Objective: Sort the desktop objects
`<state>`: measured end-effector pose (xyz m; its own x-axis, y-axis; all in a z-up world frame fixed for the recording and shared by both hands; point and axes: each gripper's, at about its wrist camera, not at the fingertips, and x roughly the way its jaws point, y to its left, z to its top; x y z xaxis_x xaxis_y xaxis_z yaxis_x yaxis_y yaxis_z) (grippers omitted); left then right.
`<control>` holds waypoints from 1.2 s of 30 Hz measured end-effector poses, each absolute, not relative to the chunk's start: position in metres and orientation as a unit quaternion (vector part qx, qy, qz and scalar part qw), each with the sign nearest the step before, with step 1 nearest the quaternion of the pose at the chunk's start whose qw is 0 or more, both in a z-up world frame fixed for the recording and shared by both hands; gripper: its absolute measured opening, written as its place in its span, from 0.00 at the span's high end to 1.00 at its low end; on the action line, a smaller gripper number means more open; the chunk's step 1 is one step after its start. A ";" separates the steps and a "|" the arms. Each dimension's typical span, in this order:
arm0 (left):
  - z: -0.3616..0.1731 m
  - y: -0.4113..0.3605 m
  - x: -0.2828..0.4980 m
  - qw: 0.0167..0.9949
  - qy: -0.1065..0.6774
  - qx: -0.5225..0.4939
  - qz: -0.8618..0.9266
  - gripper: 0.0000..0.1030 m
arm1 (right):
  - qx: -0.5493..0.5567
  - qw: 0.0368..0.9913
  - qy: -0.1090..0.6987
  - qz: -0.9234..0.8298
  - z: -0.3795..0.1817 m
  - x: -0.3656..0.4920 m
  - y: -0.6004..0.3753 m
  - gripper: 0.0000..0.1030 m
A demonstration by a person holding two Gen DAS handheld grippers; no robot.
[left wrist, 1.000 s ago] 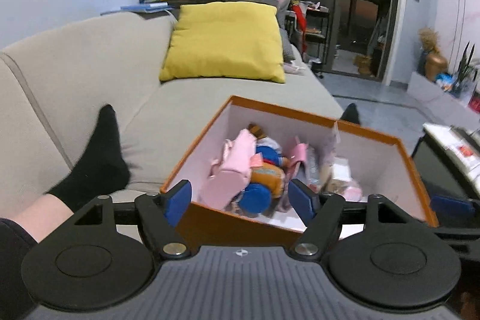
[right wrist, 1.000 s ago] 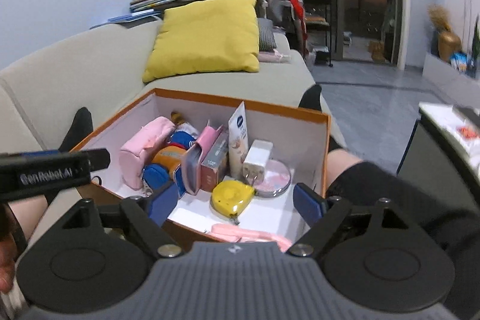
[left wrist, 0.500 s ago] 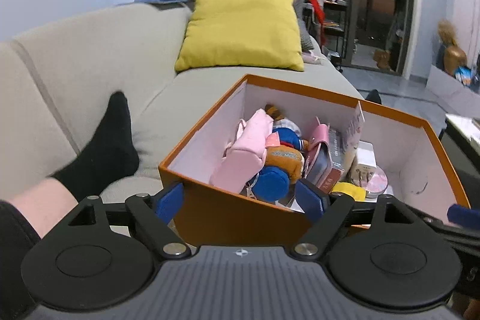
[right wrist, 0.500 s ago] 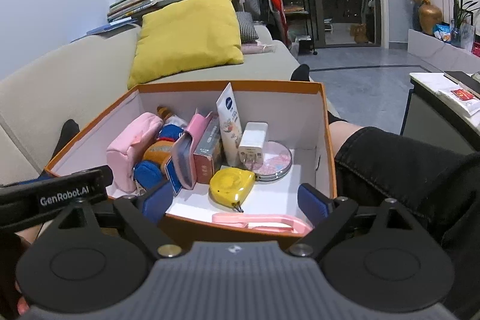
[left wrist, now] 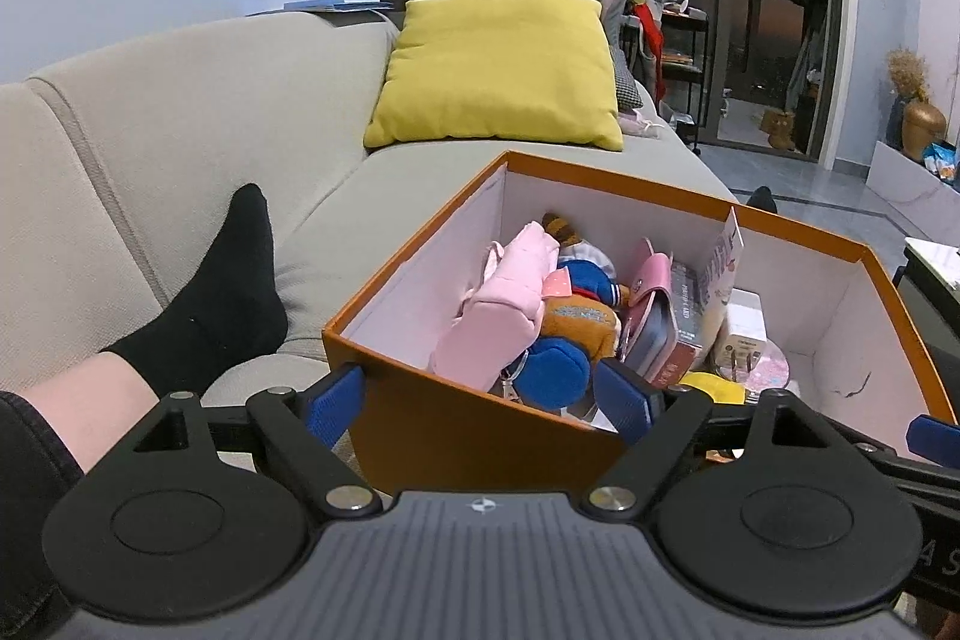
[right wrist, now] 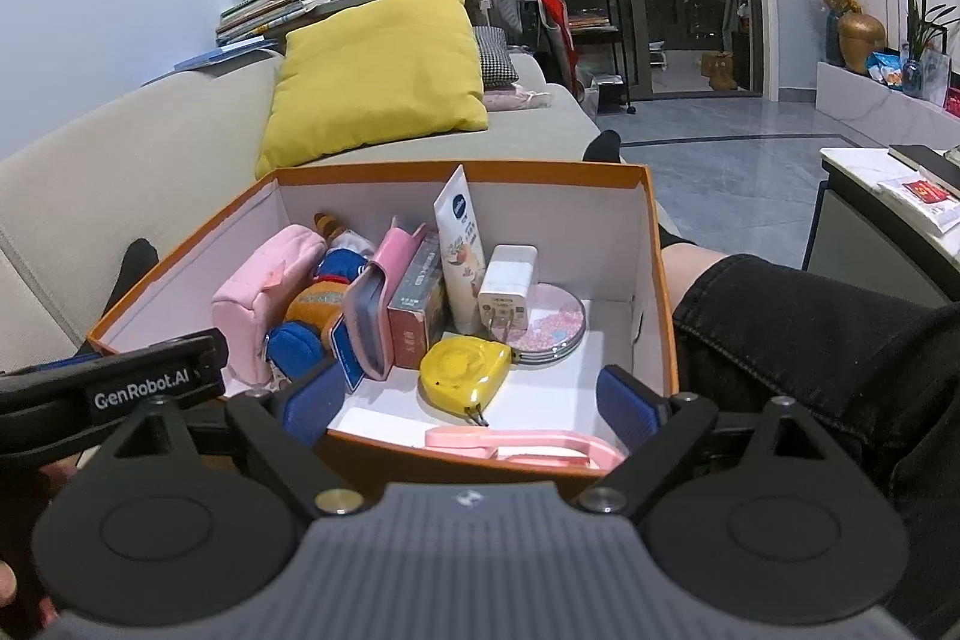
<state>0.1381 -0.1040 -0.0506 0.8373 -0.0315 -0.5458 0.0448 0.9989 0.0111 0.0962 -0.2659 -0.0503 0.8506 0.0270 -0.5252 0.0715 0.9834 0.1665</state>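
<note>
An orange box [right wrist: 480,167] with a white inside rests on the person's lap. It holds a pink pouch [right wrist: 261,292], a plush toy [right wrist: 312,307], a pink case [right wrist: 378,298], a cream tube [right wrist: 459,250], a white charger [right wrist: 507,286], a round mirror [right wrist: 555,325], a yellow tape measure [right wrist: 465,370] and a pink tool [right wrist: 522,445]. My right gripper [right wrist: 469,403] stands open over the box's near wall. My left gripper [left wrist: 480,403] is open astride the near corner of the box [left wrist: 630,187], with the pouch [left wrist: 498,316] just ahead. Neither touches anything.
A beige sofa [left wrist: 180,148] with a yellow cushion [left wrist: 498,70] lies behind the box. The person's socked foot [left wrist: 216,292] rests at the left and a leg in dark shorts [right wrist: 810,340] at the right. A low table [right wrist: 888,196] stands on the right.
Both grippers' jaws have spread a little wider. Both views have tilted so the box's contents show more fully, with the near wall lower in view.
</note>
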 end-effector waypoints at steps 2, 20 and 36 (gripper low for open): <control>-0.051 -0.104 0.138 0.958 0.285 0.012 -0.019 0.05 | 0.090 0.958 0.273 -0.012 -0.050 0.096 -0.266 0.12; -0.051 -0.100 0.142 0.954 0.298 -0.001 -0.020 0.05 | 0.089 0.957 0.275 -0.010 -0.050 0.097 -0.267 0.12; -0.051 -0.101 0.143 0.953 0.303 -0.002 -0.019 0.05 | 0.088 0.958 0.274 -0.008 -0.051 0.097 -0.268 0.12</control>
